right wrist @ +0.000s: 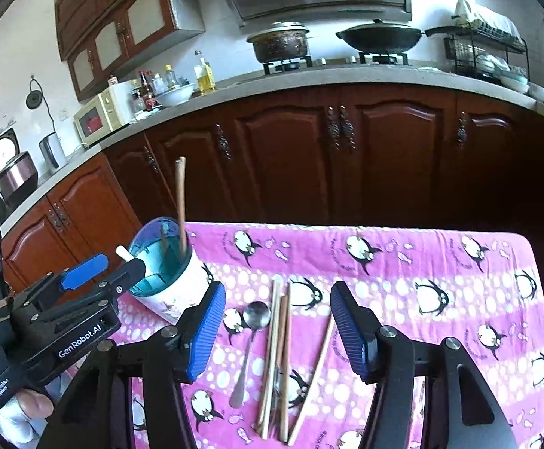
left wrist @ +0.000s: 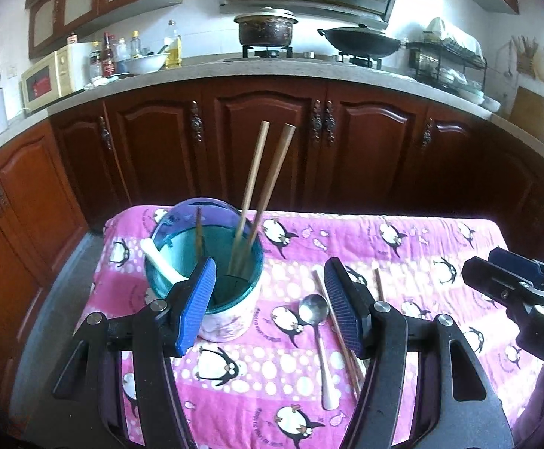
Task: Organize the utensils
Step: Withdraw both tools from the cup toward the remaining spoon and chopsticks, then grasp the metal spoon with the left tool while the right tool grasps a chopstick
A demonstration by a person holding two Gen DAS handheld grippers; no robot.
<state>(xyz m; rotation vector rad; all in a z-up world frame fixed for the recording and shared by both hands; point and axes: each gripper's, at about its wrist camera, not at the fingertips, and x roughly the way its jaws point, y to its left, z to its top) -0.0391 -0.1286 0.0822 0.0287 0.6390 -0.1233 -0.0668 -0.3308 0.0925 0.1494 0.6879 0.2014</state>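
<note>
Open tongs [left wrist: 270,303] above utensil holder [left wrist: 212,280]

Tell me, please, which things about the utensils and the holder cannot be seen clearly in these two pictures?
- Holder bottom inside: hidden by its wall, both views.
- Chopsticks near ends, exact count: overlapping, right wrist view.
- Spoon lies clear; chopstick beside it partly behind left gripper finger.
- White utensil: type unclear.
</note>
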